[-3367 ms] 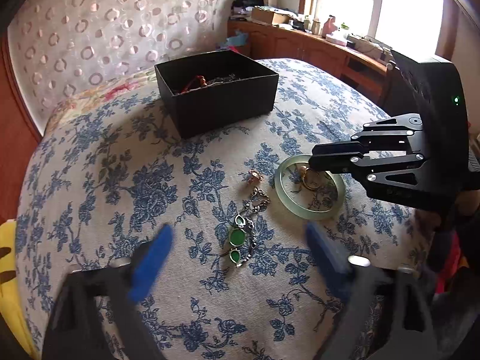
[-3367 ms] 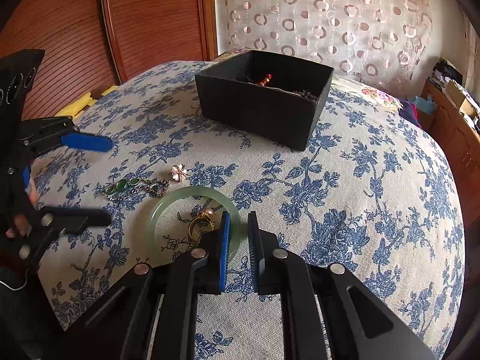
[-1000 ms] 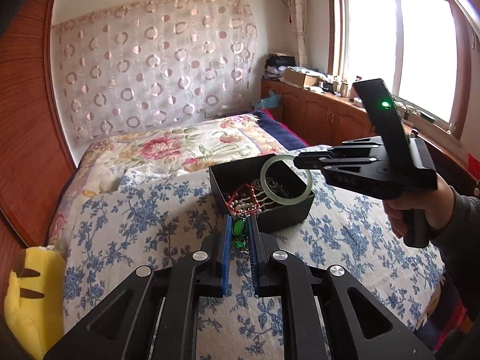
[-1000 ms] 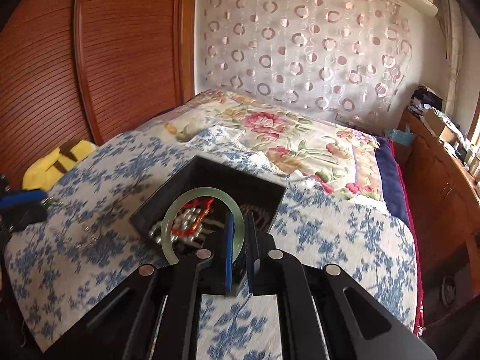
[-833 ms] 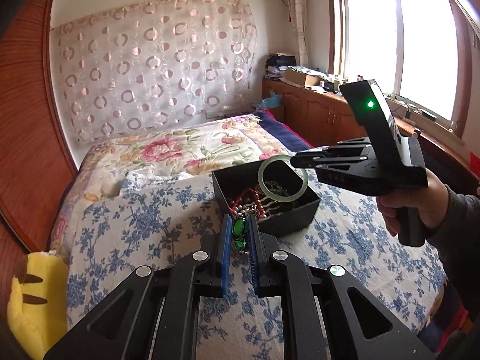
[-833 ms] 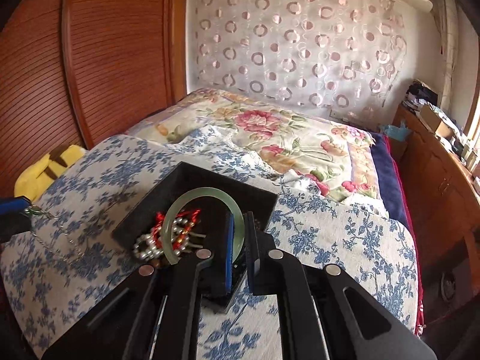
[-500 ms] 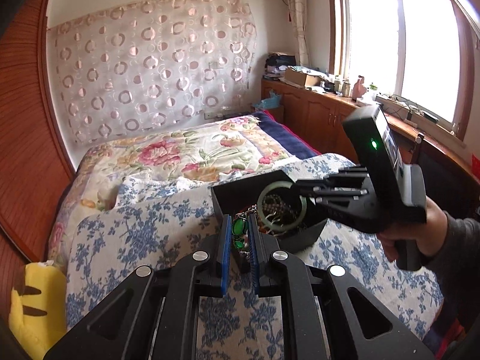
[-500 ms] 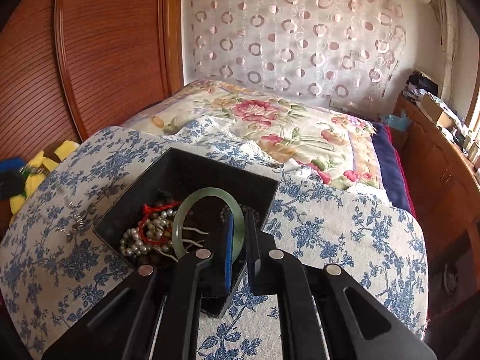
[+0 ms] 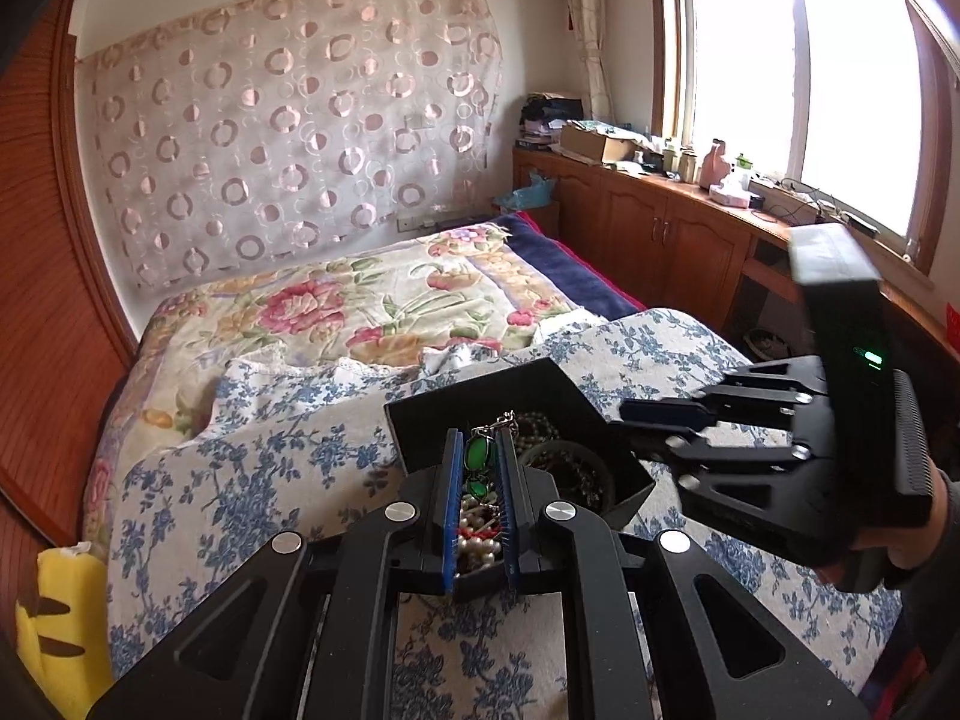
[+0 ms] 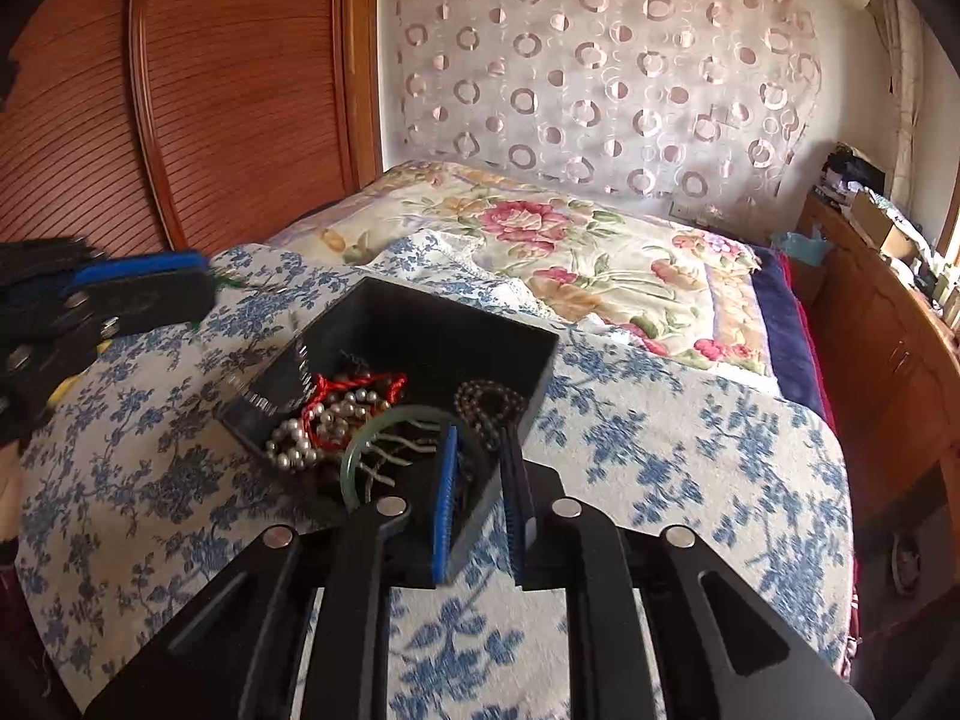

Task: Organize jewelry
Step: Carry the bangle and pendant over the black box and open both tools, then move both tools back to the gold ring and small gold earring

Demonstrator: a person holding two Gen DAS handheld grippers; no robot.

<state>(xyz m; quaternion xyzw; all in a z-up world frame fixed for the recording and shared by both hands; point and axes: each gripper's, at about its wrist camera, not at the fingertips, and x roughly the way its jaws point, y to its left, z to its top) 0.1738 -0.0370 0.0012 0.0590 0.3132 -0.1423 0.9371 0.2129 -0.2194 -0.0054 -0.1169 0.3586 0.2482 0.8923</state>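
**Over the black box, one piece gripped and one let go**

Over the bed (image 9: 252,462), with its blue-flowered cover, both grippers hang above a black box (image 10: 420,324) that sits open on the cloth. The box already has a heap in it: a string of pearls (image 10: 300,432), a red cord (image 10: 336,396) and a dark bead strand (image 10: 486,396).

The left gripper (image 9: 480,480) has its jaws clenched on a green stone necklace (image 9: 477,456). Two green stones show in the narrow gap between the blue pads, one above the other, and a bit of silver chain sticks out past the tips. Seen from the left wrist, the gripped piece hangs over the near corner of the box, with pearls and red beads showing lower down between the pads.

The right gripper (image 10: 480,450) is opening its jaws. The green bangle (image 10: 390,438) is not between them: it lies inside the box, tilted against the jewelry, with its ring just to the left of the left blue pad. Whether it touches that pad I cannot tell. Between the two pads I see only the near wall and corner of the box. From the left wrist view the right gripper reaches in from the right, held by a hand (image 9: 912,546) in a dark sleeve, and the bangle shows as a dark ring (image 9: 570,468) down in the box.
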